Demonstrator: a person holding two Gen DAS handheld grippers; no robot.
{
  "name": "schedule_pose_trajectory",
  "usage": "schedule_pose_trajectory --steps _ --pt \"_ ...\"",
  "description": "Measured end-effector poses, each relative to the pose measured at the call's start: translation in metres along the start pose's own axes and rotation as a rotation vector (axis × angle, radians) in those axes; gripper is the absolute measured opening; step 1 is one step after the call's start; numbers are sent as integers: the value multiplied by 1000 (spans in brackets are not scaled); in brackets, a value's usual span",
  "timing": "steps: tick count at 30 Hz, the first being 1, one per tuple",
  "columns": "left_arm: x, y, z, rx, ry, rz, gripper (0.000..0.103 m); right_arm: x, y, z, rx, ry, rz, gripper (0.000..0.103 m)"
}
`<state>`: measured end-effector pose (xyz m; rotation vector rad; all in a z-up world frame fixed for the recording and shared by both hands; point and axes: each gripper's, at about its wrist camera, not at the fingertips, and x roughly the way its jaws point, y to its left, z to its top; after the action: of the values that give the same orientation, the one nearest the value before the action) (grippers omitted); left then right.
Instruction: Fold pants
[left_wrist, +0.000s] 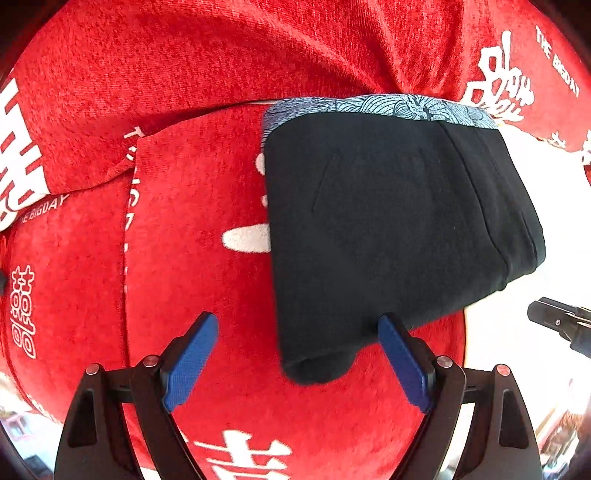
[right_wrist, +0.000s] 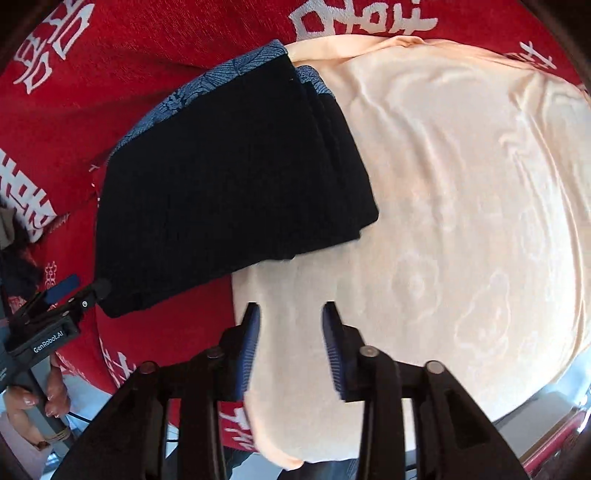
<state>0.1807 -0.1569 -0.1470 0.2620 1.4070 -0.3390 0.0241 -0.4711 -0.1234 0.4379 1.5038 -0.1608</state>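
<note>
The black pants (left_wrist: 388, 221) lie folded into a compact stack on the red blanket, a blue patterned waistband (left_wrist: 388, 105) showing along the far edge. My left gripper (left_wrist: 299, 332) is open, its blue pads on either side of the stack's near corner, nothing pinched. In the right wrist view the same pants (right_wrist: 229, 177) lie at upper left, straddling red blanket and cream cloth. My right gripper (right_wrist: 291, 314) is open over the cream cloth, below the stack and apart from it. The left gripper (right_wrist: 79, 286) shows at the left edge there, at the stack's corner.
A red blanket (left_wrist: 184, 110) with white lettering covers the surface, folded and creased at the left. A pale cream cloth (right_wrist: 461, 203) spreads across the right side. A person's hand (right_wrist: 40, 402) holds the left gripper's handle. The table edge and floor show at the bottom.
</note>
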Motion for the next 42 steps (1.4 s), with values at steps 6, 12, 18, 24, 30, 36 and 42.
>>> schedule_pose_trajectory --steps 6,12,18,24,30,36,42 --pt "-8 15 -5 41 18 -3 89 -8 36 -25 -6 -14 32 57" --pt "-5 23 -6 47 18 6 89 -4 51 -43 -5 -4 74 58" --pt "3 30 1 -29 33 -37 89 -4 36 -33 -9 3 95 62" --pt "6 33 29 -112 45 -49 89 -18 8 5 -26 -26 112 72" --pt "20 8 64 -113 49 -52 89 -15 -24 58 -27 -22 129 75" --pt "28 11 92 -210 5 -1 89 -7 -35 113 -69 -63 158 72" --pt "32 39 120 -348 -25 -3 89 13 -18 168 -121 -84 152 26"
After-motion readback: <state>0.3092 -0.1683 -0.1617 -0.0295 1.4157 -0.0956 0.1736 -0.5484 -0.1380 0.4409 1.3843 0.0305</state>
